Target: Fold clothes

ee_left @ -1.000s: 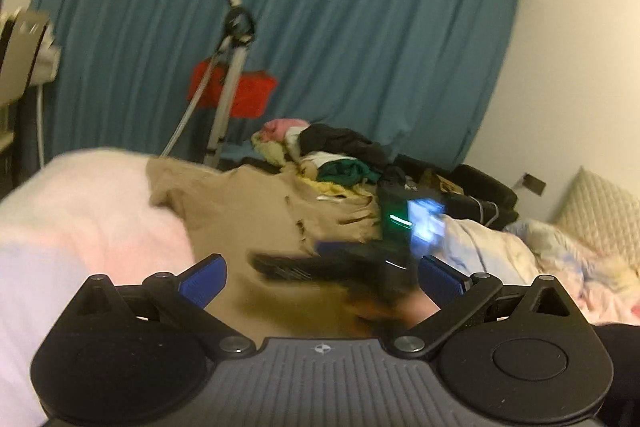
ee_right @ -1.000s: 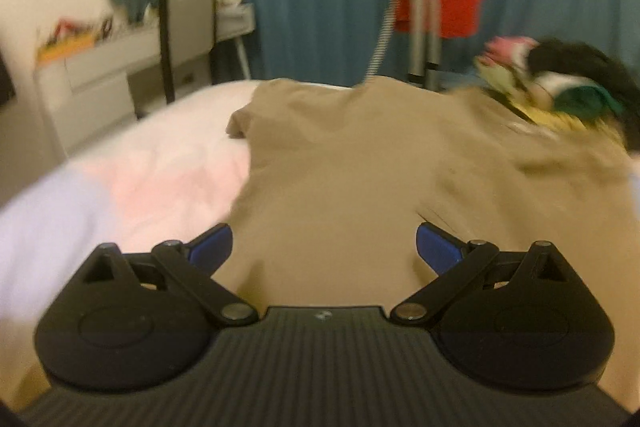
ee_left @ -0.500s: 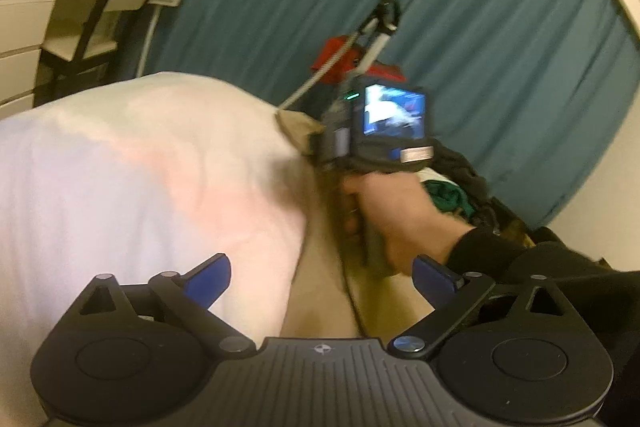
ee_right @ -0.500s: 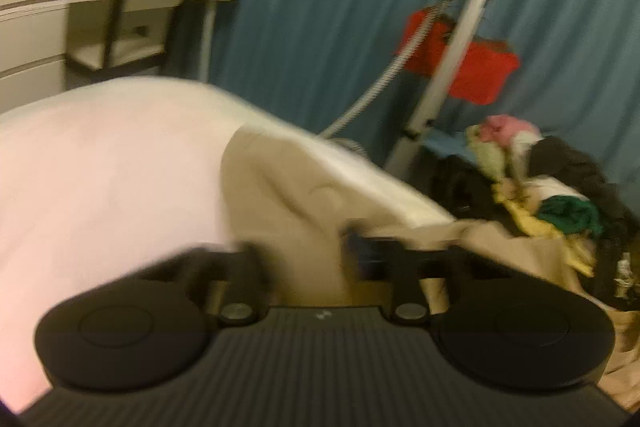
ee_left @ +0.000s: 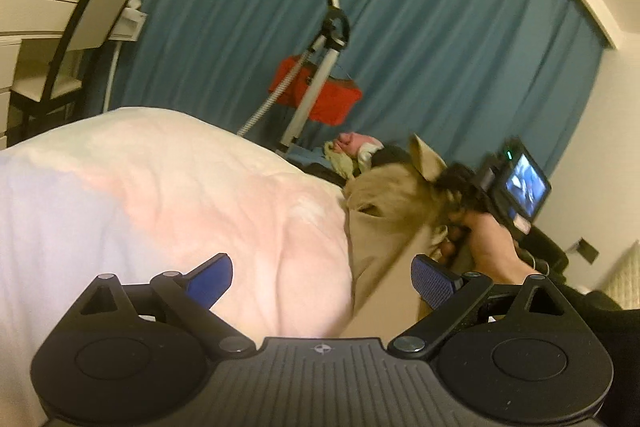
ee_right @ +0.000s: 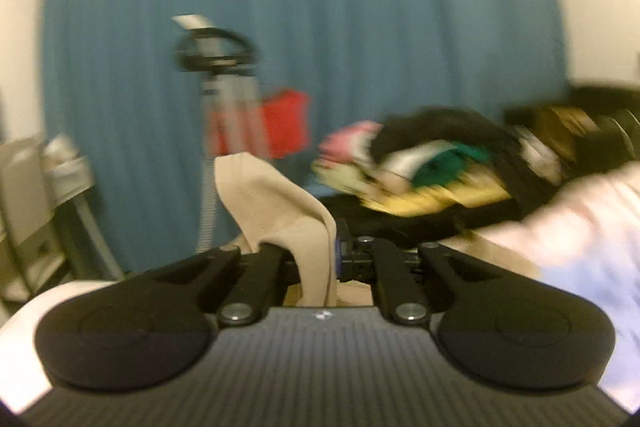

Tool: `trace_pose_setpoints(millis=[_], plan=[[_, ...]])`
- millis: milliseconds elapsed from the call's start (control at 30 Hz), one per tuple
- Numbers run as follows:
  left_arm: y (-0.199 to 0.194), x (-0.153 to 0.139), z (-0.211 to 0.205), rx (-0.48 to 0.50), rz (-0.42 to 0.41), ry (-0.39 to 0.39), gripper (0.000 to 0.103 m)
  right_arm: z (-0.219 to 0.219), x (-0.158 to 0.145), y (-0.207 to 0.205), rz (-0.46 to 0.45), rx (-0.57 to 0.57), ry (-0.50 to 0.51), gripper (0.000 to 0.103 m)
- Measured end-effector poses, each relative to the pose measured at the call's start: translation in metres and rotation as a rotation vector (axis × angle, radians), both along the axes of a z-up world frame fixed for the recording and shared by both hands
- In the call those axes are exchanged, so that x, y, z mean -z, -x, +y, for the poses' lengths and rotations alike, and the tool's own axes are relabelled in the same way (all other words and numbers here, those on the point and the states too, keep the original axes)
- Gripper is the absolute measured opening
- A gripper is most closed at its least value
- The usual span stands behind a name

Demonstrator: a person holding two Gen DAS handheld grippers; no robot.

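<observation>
Right gripper (ee_right: 336, 259) clenched on shirt (ee_left: 384, 195) corner, lifted off bed (ee_left: 160, 187); left gripper (ee_left: 322, 277) released, shirt edge ahead and right, running away from it, nearer right hand (ee_left: 486, 247)

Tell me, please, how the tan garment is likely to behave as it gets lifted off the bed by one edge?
Probably floppy: the tan garment folds over where the right claw pinches it, and in the left wrist view it hangs in soft creases. It looks light, since a small pinch holds it up. It may drag across the bed, not slide cleanly.
</observation>
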State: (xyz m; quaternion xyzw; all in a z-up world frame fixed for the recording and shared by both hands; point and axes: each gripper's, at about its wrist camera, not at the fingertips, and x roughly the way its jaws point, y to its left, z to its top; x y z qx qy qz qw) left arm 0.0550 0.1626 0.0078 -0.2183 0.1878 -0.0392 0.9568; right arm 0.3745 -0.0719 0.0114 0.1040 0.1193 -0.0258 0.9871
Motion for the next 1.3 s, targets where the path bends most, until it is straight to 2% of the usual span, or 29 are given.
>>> trace_pose_setpoints(millis=[67,133,167,200,233,267,300,333,567,800,867,900,1033,1167,1300], plan=[[-0.005,0.005,-0.007,0.018,0.017,-0.012,0.097,-0.032,0.021,-0.001,0.059,0.045,-0.050,0.010],[-0.010,0.011,-0.018,0.025,0.040,-0.037,0.097,-0.055,0.045,-0.009,0.169,0.035,-0.124,0.015],[-0.014,0.015,-0.022,0.029,0.055,-0.049,0.097,-0.061,0.055,-0.014,0.228,0.018,-0.138,0.027],[-0.017,0.018,-0.028,0.037,0.069,-0.062,0.097,-0.067,0.062,-0.015,0.269,-0.015,-0.138,0.049],[-0.021,0.022,-0.031,0.046,0.078,-0.077,0.097,-0.070,0.067,-0.013,0.286,-0.047,-0.129,0.060],[-0.026,0.025,-0.035,0.055,0.086,-0.092,0.097,-0.071,0.067,-0.006,0.265,-0.074,-0.105,0.074],[-0.029,0.026,-0.039,0.069,0.093,-0.109,0.097,-0.072,0.064,0.004,0.235,-0.093,-0.080,0.084],[-0.030,0.028,-0.042,0.077,0.098,-0.112,0.097,-0.072,0.061,0.012,0.213,-0.110,-0.060,0.086],[-0.026,0.026,-0.053,0.100,0.105,-0.124,0.097,-0.072,0.022,0.085,0.180,-0.192,-0.058,0.087],[-0.007,0.013,-0.056,0.147,0.159,-0.072,0.097,-0.071,-0.005,0.199,0.182,-0.252,-0.008,0.087],[-0.007,0.009,-0.055,0.204,0.189,-0.055,0.098,-0.073,-0.010,0.232,0.182,-0.243,-0.017,0.087],[-0.009,0.008,-0.051,0.222,0.213,-0.034,0.098,-0.075,-0.012,0.244,0.179,-0.243,-0.023,0.087],[-0.018,0.008,-0.030,0.208,0.373,-0.033,0.098,-0.083,-0.016,0.283,0.166,-0.264,-0.048,0.087],[-0.019,0.023,-0.008,0.163,0.552,-0.022,0.097,-0.095,-0.009,0.305,0.179,-0.260,-0.108,0.087],[-0.025,0.037,0.014,0.112,0.693,0.094,0.091,-0.106,-0.004,0.304,0.196,-0.244,-0.172,0.087]])
